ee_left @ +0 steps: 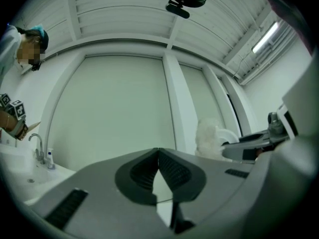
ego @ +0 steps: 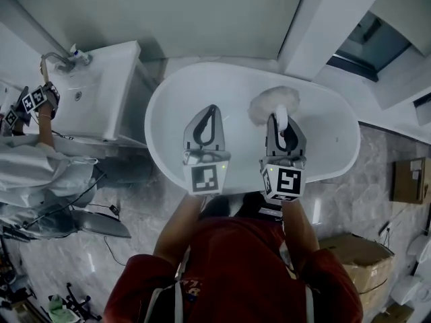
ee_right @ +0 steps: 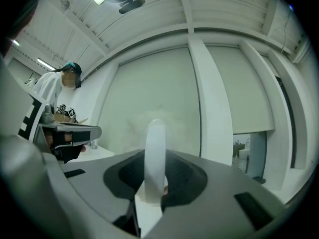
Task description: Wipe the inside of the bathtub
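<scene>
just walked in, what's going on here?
A person stands over the white bathtub with a gripper in each hand. The right claw is shut on the handle of a fluffy white duster, held over the tub; contact can't be confirmed. The left claw is shut and empty. A second person stands at the sink.

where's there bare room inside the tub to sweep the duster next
Bare: the left end of the bathtub, between its rim and the left hand-held gripper, and its right end beyond the fluffy white duster. Crowded: the middle, where the right hand-held gripper holds the duster beside the left one.
</scene>
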`<state>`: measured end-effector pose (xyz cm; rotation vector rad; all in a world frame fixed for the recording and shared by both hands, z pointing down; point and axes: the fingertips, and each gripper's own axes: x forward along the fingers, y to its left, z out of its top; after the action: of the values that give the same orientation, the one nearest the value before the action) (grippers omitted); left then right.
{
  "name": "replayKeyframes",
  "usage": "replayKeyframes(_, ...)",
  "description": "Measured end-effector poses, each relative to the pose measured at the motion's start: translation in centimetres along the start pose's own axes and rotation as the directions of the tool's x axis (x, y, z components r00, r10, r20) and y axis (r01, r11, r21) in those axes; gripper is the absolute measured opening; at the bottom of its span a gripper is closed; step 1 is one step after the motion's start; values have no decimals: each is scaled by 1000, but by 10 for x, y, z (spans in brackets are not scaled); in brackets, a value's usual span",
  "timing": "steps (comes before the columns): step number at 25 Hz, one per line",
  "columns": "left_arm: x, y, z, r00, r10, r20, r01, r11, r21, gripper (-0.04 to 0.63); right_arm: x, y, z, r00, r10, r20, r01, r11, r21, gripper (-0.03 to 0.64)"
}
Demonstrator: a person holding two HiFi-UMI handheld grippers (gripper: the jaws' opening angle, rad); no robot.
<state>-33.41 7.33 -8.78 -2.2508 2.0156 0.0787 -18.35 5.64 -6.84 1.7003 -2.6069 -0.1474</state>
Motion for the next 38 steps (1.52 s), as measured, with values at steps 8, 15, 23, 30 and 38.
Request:
replayKeyframes(8,18,9,-4,989,147,9,-147,988,47,17,37,-11,-10,991,132,-5,-132,991,7,95)
replayKeyframes(15,33,4,-14,965,262,7,-261,961,93,17,66,-28,-33,971,237,-35,-236,972,18,95)
replayKeyframes(23,51,70,-60,956,294,-17,-292,953,86,17,129,31,-83,960,261,-96,-262,965,8,95)
replayKeyframes(30,74,144,-144,961,264,-82,-262,965,31,17,197,106,-175,952,229,-204,-240,971,-26,95)
replayKeyframes(38,90,189,-235,952,289,-100,-289,957,18,17,264,144,-291,948,175,-265,-190,981,-32,95)
